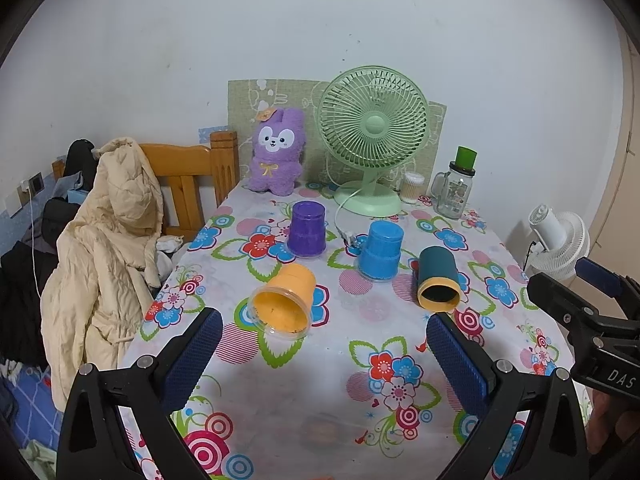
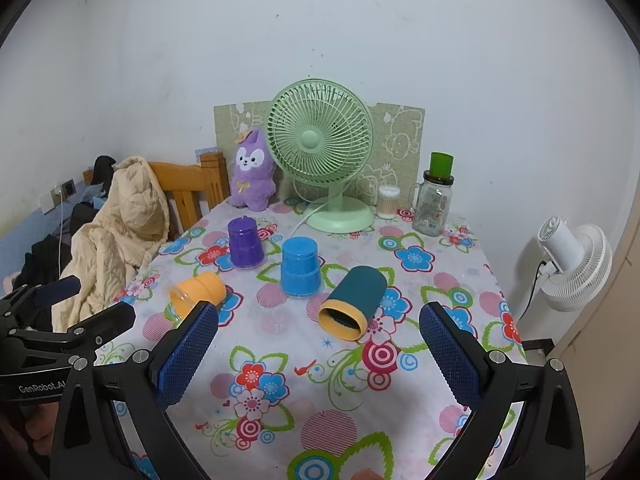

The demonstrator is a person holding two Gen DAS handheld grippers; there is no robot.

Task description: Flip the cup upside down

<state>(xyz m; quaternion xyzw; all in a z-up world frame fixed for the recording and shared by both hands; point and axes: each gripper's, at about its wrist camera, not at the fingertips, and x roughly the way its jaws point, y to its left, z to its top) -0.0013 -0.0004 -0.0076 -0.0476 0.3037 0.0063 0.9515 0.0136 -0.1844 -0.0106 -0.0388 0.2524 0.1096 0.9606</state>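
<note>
Several cups sit on the flowered tablecloth (image 1: 360,360). An orange cup (image 1: 286,300) lies on its side, mouth toward me; it also shows in the right wrist view (image 2: 198,294). A dark teal cup with an orange rim (image 1: 438,278) (image 2: 354,302) lies on its side too. A purple cup (image 1: 307,229) (image 2: 245,242) and a blue cup (image 1: 381,250) (image 2: 300,266) stand upside down. My left gripper (image 1: 324,354) is open and empty, near the orange cup. My right gripper (image 2: 318,354) is open and empty, before the teal cup.
At the table's back stand a green fan (image 1: 372,136), a purple plush toy (image 1: 276,152), a glass jar with green lid (image 1: 456,188) and a swab box (image 1: 412,188). A fan cable (image 1: 346,232) lies near the cups. A chair with a beige jacket (image 1: 108,248) stands left. A white fan (image 2: 572,260) stands right.
</note>
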